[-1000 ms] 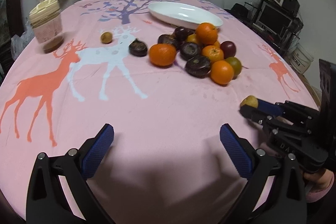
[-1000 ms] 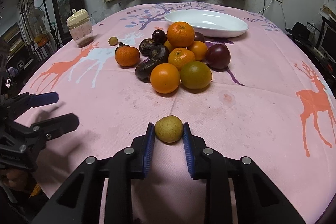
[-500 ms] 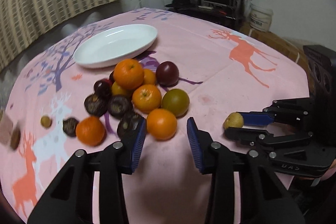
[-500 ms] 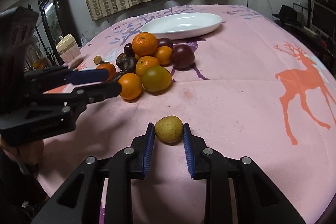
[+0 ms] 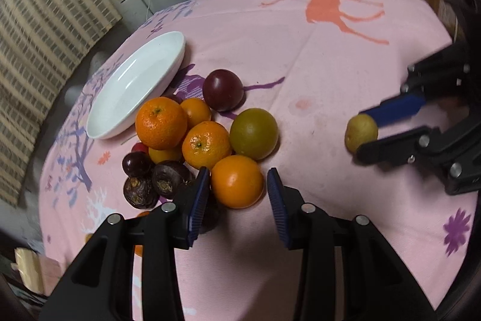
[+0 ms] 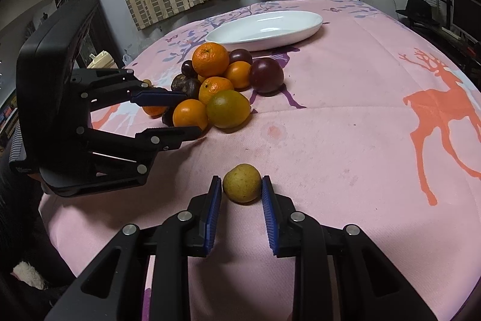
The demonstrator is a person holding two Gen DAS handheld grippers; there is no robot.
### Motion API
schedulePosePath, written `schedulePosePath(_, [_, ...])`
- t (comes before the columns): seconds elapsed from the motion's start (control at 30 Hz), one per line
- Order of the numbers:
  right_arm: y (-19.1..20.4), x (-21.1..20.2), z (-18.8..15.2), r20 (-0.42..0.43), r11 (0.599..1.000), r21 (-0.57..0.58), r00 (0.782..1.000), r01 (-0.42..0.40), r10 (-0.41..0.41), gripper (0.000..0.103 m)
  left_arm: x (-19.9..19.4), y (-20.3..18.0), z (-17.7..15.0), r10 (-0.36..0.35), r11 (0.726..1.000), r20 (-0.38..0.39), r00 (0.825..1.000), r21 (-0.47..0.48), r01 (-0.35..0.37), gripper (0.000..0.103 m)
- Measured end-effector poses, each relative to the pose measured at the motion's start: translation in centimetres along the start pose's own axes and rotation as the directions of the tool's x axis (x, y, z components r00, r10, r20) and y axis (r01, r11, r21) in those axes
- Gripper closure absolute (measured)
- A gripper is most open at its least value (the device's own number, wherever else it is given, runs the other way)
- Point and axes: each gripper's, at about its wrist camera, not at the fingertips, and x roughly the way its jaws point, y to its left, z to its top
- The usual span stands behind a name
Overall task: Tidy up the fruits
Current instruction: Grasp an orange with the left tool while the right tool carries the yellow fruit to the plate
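So the right gripper (image 6: 241, 193) has its fingers clamped on a small round yellow-green fruit (image 6: 242, 183), which sits low over the pink deer-print cloth on the table (image 6: 345, 122), out in the open and well apart from everything else.

The left gripper (image 5: 237, 185) is nosed up to the pile of fruit. Its blue-padded fingers have narrowed down a lot and now sit on either side of the nearest smooth round orange (image 5: 237, 181). The left finger pad looks right against the peel, the right one seems to have a sliver of gap, so I'd call it bracketed but not squeezed yet. Honestly hard to be sure from this angle.

Behind that orange the heap has a greenish-brown round fruit (image 5: 254, 133), a few more mandarins, a dark red plum-like fruit (image 5: 222, 89) and some wrinkly dark purple ones (image 5: 140, 191). The white oval ceramic plate (image 5: 132, 110) sits empty just past the pile.

My read: this is the picking-up step, 2 fruits at once. Next the left fingers need to close fully on the orange and lift it straight up without knocking its neighbours, since it's touching the pile. Then both probably go to the plate.
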Motion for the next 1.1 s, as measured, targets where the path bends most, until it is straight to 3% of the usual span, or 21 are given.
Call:
schedulePosePath(0.1, [0.2,0.1,0.1,-0.003,1.000,-0.012,1.000,0.014,-0.014,0.076,0.5,0.0,0.2,0.007,1.000,-0.020,1.000,0.029,-0.007,0.062])
schedulePosePath(0.3, [0.0,-0.1,0.1,0.000,1.000,-0.003,1.000,0.012,-0.012,0.076,0.1,1.2,0.3,-0.067,0.996,-0.019,0.998,-0.066,0.066,0.067])
schedulePosePath(0.43, [-0.2,-0.6,0.2,0.023,1.000,0.006,1.000,-0.003,0.003,0.076,-1.7,1.2,-0.6,-0.079,0.988,0.044,0.996,-0.128,0.084,0.067])
schedulePosePath(0.57, [0.2,-1.3,1.0,0.038,0.999,-0.017,0.999,-0.032,0.032,0.077,-4.1,2.7,-1.2,-0.135,0.959,0.138,0.981,-0.230,0.164,0.067])
schedulePosePath(0.73, [0.2,-1.7,6.8,0.090,0.994,-0.041,0.991,-0.098,0.101,0.076,-5.0,7.8,-0.1,-0.168,0.897,0.219,0.961,-0.370,0.241,0.067])
schedulePosePath(0.83, [-0.5,-0.2,12.1,0.138,0.995,-0.048,0.986,-0.088,0.094,0.076,-3.5,12.6,1.6,-0.151,0.840,0.236,0.960,-0.480,0.251,0.067])
schedulePosePath(0.9, [-1.1,2.3,15.8,0.134,0.997,-0.047,0.989,-0.055,0.061,0.076,-1.4,15.9,2.9,-0.119,0.808,0.208,0.971,-0.548,0.216,0.067])
schedulePosePath(0.97, [-1.8,5.3,18.8,0.104,0.998,-0.049,0.994,-0.027,0.032,0.076,1.1,18.5,4.1,-0.100,0.793,0.163,0.981,-0.583,0.178,0.066])
schedulePosePath(1.1, [-3.5,11.6,23.2,-0.004,1.000,-0.012,1.000,-0.002,0.002,0.076,7.3,22.8,5.9,-0.129,0.753,0.043,0.991,-0.647,0.126,0.066])
